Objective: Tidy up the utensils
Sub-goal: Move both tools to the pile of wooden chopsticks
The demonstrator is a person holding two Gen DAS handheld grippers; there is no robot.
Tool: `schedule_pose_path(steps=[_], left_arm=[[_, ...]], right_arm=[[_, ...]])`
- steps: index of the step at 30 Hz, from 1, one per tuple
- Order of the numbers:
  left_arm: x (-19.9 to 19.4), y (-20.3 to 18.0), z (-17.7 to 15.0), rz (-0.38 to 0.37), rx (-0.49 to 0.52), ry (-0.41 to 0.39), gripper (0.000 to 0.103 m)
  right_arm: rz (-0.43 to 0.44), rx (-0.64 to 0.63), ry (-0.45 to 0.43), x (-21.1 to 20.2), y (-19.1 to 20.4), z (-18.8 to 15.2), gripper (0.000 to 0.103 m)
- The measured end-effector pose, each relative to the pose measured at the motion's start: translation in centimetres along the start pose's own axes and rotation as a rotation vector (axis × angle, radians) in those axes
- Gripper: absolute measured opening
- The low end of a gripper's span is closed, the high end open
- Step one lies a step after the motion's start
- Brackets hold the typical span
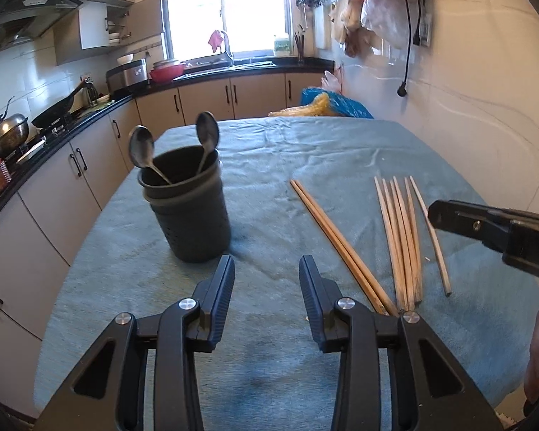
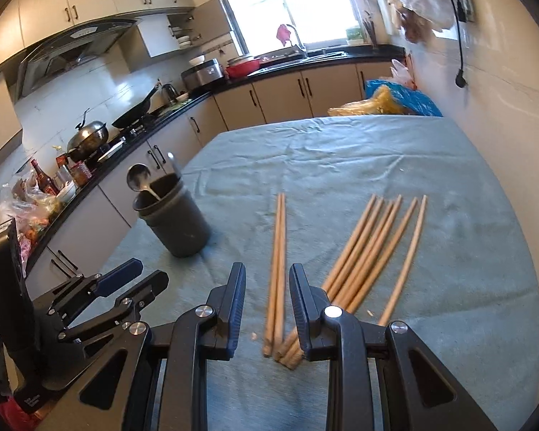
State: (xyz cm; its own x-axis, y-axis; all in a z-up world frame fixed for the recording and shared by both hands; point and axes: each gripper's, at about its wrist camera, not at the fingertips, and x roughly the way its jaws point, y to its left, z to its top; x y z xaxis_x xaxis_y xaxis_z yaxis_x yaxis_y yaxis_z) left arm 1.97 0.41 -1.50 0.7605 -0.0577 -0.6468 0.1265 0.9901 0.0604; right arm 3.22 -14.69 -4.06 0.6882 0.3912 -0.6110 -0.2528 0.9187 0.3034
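Sorting is part done, by my read: two spoons [image 1: 140, 147] already stand in the dark holder [image 1: 188, 212] at 10 o'clock on the cloth-covered worktop [image 1: 305, 143]. All chopsticks lie flat outside it: a pair [image 2: 277, 269] at 12 o'clock of the right tongs [image 2: 267, 309], a loose fan of six [image 2: 370, 251] at 1 o'clock. Right tongs wide, empty, straddling the pair's near ends. Left tongs [image 1: 266, 298] wide, empty, just beside the holder. Left to do: every chopstick.
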Motion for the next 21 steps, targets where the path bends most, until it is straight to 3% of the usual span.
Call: schedule_pose_path(steps=[7, 13, 21], left_arm=[[1.4, -0.8, -0.5, -0.003, 0.016, 0.031, 0.037], [2.4, -1.0, -1.0, 0.001, 0.022, 0.055, 0.040], [3.5, -1.1, -2.0, -0.009, 0.024, 0.091, 0.040]], right_arm=[[-0.013, 0.042, 0.013, 0.2, -1.6, -0.3, 0.028], [-0.025, 0.083, 0.033, 0.3, -3.3, -0.4, 0.034], [-0.120, 0.175, 0.045, -0.2, -7.1, 0.4, 0.036]])
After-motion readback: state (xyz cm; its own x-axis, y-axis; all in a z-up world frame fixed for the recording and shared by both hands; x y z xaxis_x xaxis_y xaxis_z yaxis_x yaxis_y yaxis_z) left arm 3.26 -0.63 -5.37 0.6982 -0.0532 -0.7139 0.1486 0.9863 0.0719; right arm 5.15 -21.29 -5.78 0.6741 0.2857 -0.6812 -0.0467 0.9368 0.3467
